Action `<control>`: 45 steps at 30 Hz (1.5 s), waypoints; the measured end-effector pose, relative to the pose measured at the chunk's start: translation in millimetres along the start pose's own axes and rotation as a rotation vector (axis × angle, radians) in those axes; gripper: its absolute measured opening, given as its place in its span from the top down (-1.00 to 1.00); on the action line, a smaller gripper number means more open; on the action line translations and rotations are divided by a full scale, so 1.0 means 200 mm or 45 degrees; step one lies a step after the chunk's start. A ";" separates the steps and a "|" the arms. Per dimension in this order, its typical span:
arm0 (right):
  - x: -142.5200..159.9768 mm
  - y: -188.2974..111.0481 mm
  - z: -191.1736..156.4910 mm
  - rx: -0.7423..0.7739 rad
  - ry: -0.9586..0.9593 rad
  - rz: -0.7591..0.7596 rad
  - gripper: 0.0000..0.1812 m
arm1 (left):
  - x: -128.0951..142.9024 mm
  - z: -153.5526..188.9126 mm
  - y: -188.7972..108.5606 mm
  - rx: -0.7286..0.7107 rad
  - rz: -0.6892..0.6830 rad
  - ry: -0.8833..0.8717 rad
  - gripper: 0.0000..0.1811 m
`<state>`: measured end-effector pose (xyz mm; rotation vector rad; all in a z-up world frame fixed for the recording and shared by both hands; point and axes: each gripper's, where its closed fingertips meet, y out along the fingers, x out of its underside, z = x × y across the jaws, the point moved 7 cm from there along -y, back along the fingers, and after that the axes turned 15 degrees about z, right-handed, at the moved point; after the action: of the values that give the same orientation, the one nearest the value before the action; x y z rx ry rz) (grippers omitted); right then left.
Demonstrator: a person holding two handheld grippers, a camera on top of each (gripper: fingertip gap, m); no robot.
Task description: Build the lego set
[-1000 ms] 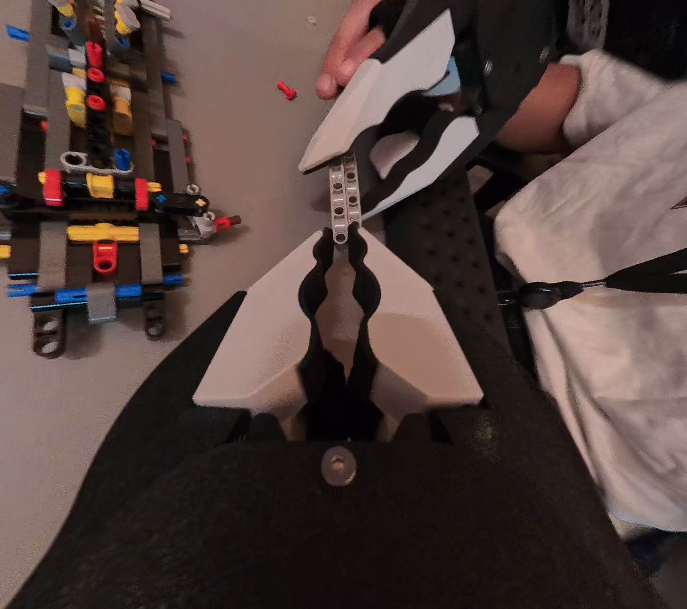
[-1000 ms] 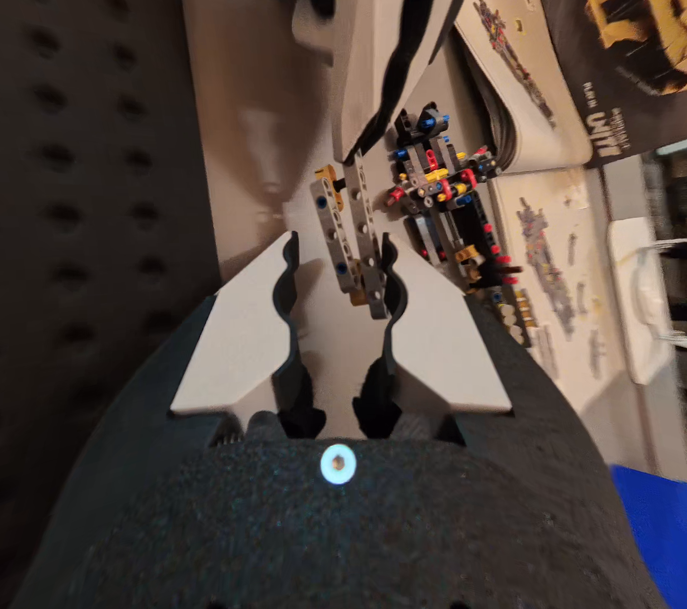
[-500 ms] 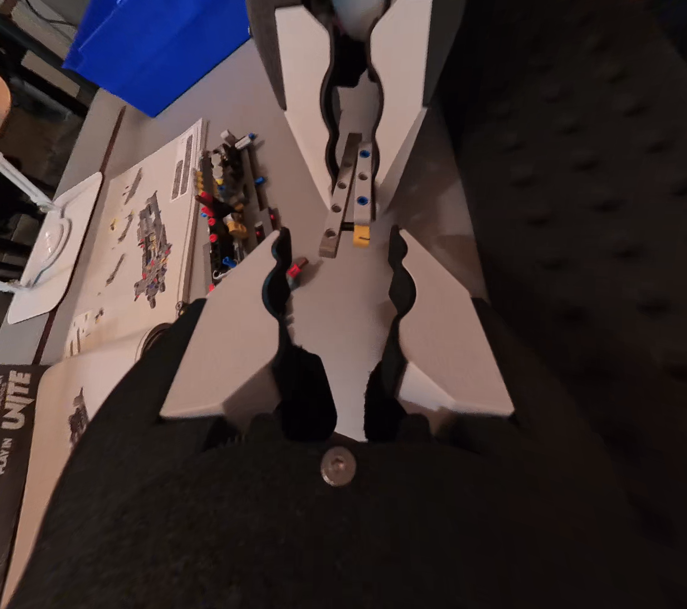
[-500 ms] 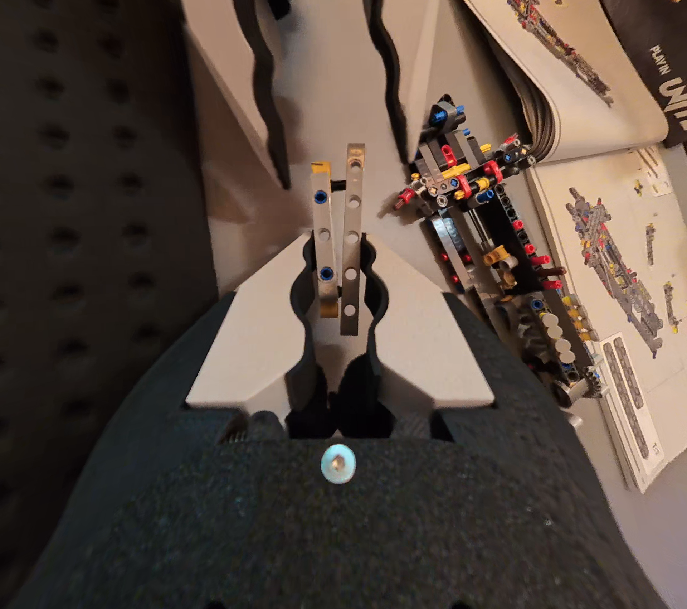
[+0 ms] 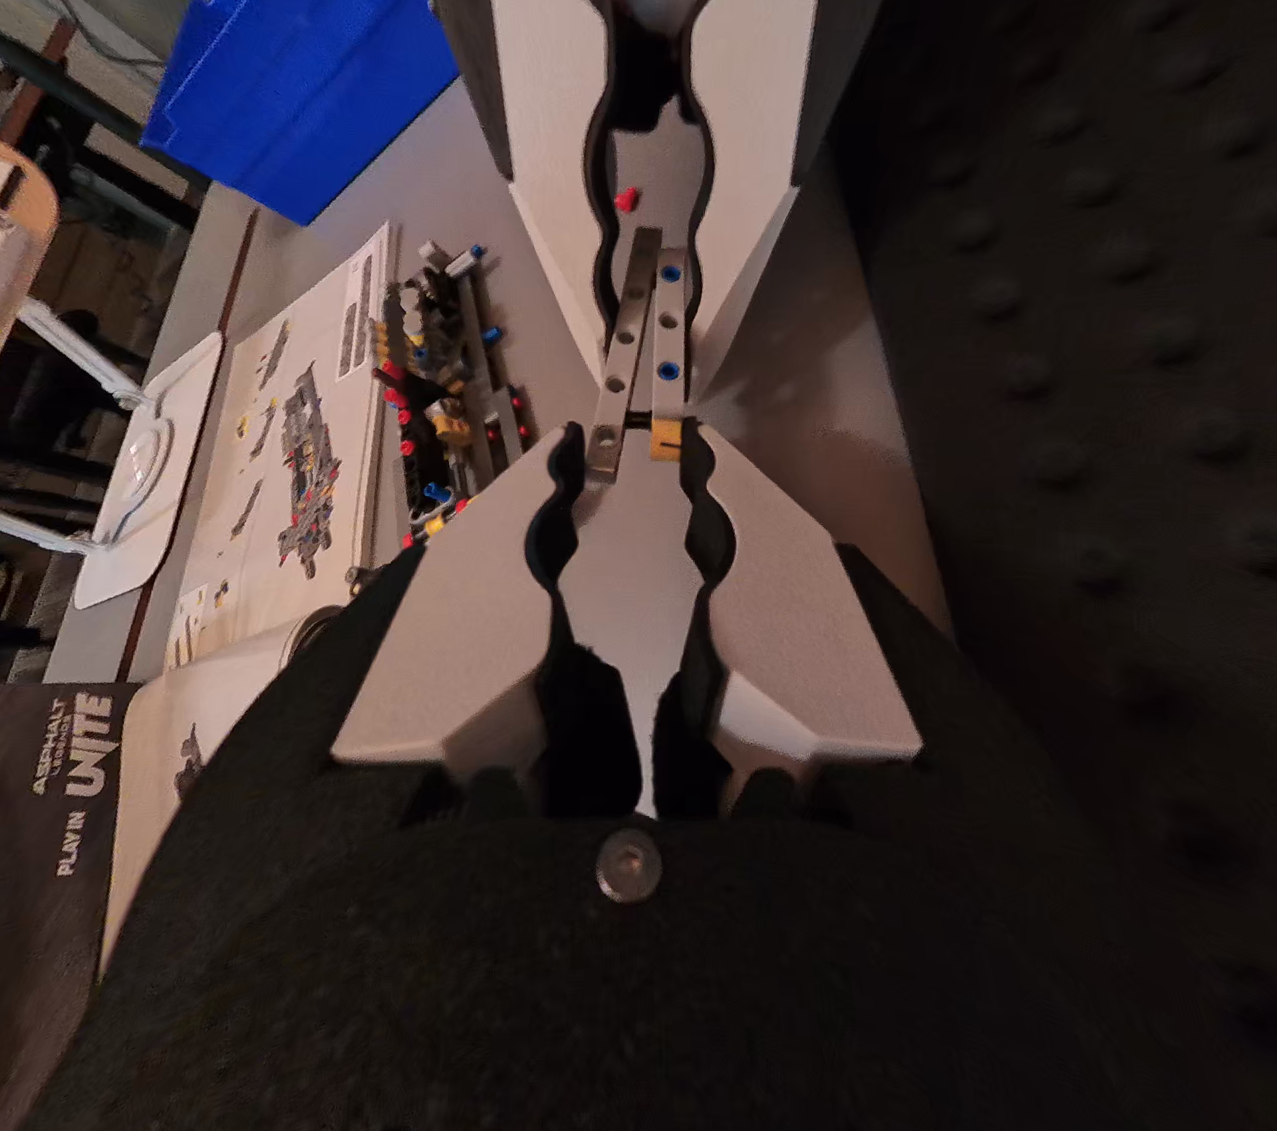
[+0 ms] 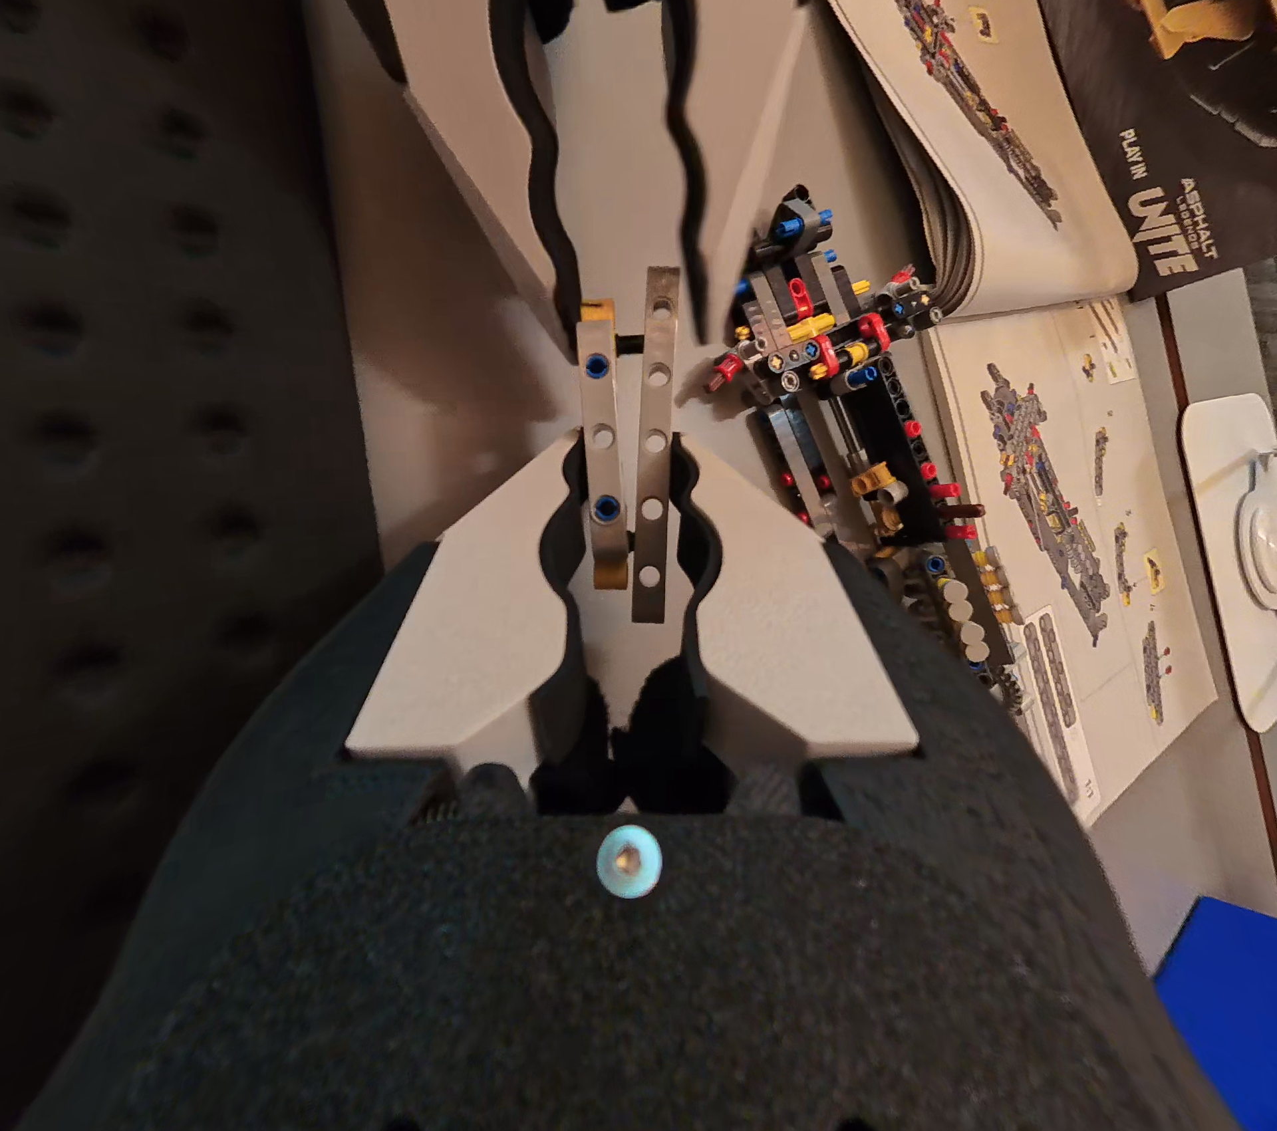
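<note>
The right tongs [image 6: 625,441] grip a pair of grey beams [image 6: 625,441] above the grey bench [image 5: 442,186]. Facing them tip to tip, the left tongs [image 5: 632,438] stand released. Half-built model [image 6: 850,407] beside open instruction booklet [image 6: 1078,476].

A workshop-like room: blue storage bin [image 5: 304,41] beside metal shelving [image 5: 76,82].

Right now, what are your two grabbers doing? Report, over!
Right gripper shut on grey beam piece. Left gripper open, facing it, tips at the piece's far end. Big lego build waits alongside. Nothing between.
</note>
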<state>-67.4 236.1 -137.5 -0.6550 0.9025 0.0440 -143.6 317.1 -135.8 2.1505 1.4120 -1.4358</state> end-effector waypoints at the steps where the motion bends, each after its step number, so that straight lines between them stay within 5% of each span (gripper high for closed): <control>1: 0.00 0.00 0.00 0.003 -0.008 0.000 0.77 | 0.00 0.00 0.00 0.001 0.007 -0.002 0.72; 32: 0.03 0.01 0.01 -0.035 0.164 0.047 0.76 | 0.02 0.00 0.02 0.004 -0.094 0.089 0.74; 45: -0.05 0.03 -0.01 0.077 -0.015 0.044 0.79 | 0.01 0.01 0.02 -0.041 -0.120 0.152 0.81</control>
<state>-77.1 241.6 -133.3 -0.5822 0.9002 0.0510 -140.5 315.4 -140.4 2.2101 1.5868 -1.3249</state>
